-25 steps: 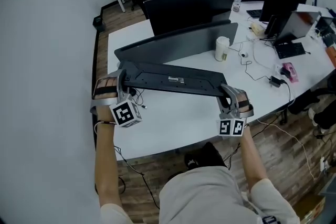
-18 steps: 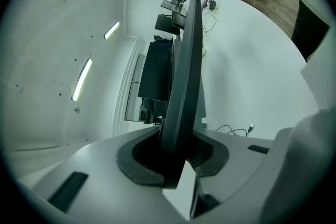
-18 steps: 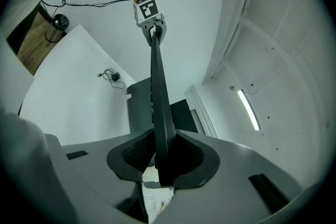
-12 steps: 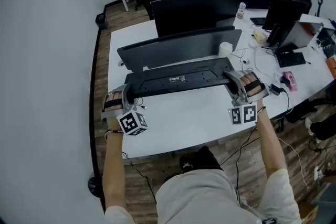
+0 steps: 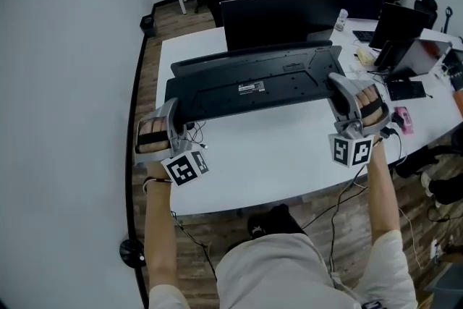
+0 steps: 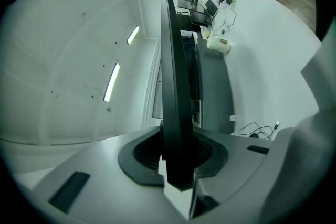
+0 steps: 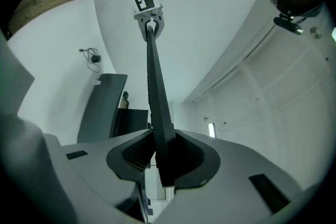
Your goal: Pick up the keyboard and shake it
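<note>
Keyboard (image 5: 253,87) (underside up) held clear above table (image 5: 268,163). Left gripper (image 5: 173,118) & right gripper (image 5: 337,88) each clamped on a keyboard end.

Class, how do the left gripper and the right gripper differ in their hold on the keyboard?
The left gripper clamps the left end of the keyboard; the right gripper clamps its right end. In the head view the right gripper sits higher in the picture than the left. Both are shut on the keyboard.
</note>
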`<state>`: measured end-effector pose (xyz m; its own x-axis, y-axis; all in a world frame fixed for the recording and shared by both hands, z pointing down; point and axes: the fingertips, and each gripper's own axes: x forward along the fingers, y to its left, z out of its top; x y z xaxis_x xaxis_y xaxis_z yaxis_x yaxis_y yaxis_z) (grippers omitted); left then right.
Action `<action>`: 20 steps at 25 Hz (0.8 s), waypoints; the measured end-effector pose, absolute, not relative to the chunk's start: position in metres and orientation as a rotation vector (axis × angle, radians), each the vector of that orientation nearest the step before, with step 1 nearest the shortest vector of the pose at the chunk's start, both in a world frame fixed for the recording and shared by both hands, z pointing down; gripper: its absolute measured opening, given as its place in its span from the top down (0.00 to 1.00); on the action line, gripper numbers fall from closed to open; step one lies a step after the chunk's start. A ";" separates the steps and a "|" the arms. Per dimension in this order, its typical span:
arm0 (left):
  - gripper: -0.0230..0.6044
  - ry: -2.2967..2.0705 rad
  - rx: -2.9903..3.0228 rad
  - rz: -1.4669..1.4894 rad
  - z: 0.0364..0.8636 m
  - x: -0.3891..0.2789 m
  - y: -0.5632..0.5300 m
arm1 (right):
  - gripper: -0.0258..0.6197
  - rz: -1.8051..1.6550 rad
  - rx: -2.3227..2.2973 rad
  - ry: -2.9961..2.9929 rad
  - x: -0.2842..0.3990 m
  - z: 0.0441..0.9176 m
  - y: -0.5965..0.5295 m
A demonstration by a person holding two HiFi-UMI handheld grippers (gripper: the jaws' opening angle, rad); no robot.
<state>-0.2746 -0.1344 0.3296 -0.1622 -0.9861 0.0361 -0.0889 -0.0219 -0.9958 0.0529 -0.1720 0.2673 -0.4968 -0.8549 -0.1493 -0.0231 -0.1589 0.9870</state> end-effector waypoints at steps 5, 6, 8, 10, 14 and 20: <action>0.80 1.409 -1.055 -1.196 0.246 -0.263 -0.119 | 0.75 -1.814 1.226 -1.469 0.070 0.223 -0.156; 0.80 1.411 -1.032 -1.170 0.232 -0.260 -0.117 | 0.75 -1.826 1.264 -1.460 0.074 0.215 -0.154; 0.80 1.419 -1.004 -1.124 0.211 -0.256 -0.116 | 0.75 -1.842 1.326 -1.443 0.080 0.202 -0.150; 0.80 1.426 -1.002 -1.100 0.203 -0.253 -0.117 | 0.75 -1.828 1.352 -1.442 0.084 0.197 -0.150; 0.80 1.383 -1.077 -1.137 0.231 -0.247 -0.126 | 0.75 -1.686 1.235 -1.503 0.087 0.224 -0.164; 0.80 1.248 -1.247 -1.250 0.321 -0.239 -0.134 | 0.76 -1.485 1.042 -1.593 0.091 0.311 -0.178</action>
